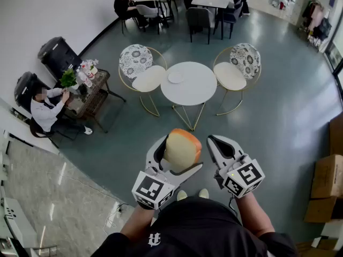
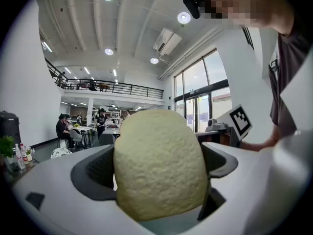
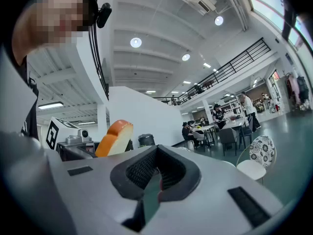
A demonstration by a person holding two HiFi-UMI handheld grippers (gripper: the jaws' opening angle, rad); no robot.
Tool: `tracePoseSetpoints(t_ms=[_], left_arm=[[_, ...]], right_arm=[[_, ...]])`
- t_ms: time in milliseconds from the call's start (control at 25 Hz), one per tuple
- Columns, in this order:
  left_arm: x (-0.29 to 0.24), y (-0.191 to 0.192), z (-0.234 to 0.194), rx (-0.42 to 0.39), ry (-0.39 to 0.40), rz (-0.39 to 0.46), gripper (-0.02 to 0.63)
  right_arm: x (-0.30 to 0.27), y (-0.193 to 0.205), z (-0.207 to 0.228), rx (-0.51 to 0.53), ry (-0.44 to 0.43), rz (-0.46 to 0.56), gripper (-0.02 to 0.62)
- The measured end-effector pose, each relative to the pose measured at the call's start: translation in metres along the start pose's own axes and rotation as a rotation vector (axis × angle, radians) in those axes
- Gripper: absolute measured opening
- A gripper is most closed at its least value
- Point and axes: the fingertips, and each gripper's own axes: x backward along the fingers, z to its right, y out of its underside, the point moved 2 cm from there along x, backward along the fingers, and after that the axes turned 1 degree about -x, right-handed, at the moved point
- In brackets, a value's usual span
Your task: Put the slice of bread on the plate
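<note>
My left gripper [image 1: 177, 157] is clamped wide on the slice of bread [image 2: 159, 160], pads on its 2 side edges. My right gripper [image 3: 155, 169], just beside, is pinched closed and empty. Plate [image 1: 175, 77] well ahead, on round table [image 1: 195, 90].

Risk: soft crumb yields and the slice tips out forward mid-carry.

Slice stands on end, domed top up, long axis upright, broad face toward me.
</note>
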Motion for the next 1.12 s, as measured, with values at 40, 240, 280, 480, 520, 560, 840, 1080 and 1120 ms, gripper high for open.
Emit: tracePoseSetpoints(t_ms=[40,240,280,480,520,560,840,1080,1120], left_arm=[[-0.001,-0.002,-0.003,-0.006,-0.004,0.006,0.549],[-0.007,-0.004,-0.012,-0.017,-0.014,0.022,0.549],[-0.007,-0.003,-0.013,-0.015,-0.014,0.021,0.549],[-0.005,-0.003,-0.013,-0.014,-0.017,0.019,0.549],[-0.006,-0.003,-0.013,-0.014,-0.017,0.019,0.549],[-0.006,-0.003,-0.014,-0.013,-0.017,0.018,0.549],[-0.003,-0.002,-0.017,-0.016,-0.023,0.026,0.549],[0.004,-0.002,-0.022,-0.023,-0.036,0.031,0.549],[0.005,-0.003,-0.023,-0.023,-0.036,0.033,0.549]], right_arm=[[-0.003,-0.002,0.001,0.01,-0.003,0.005,0.006],[-0.012,-0.008,0.006,0.031,-0.013,0.024,0.006],[-0.012,-0.008,0.006,0.026,-0.013,0.028,0.006],[-0.01,-0.012,0.007,0.008,-0.008,0.051,0.007],[-0.01,-0.012,0.008,0.009,-0.008,0.051,0.008],[-0.01,-0.012,0.008,0.01,-0.008,0.051,0.008],[-0.013,-0.011,0.003,0.022,-0.014,0.059,0.008],[-0.016,-0.012,-0.006,0.046,-0.03,0.064,0.008],[-0.017,-0.013,-0.007,0.049,-0.029,0.062,0.008]])
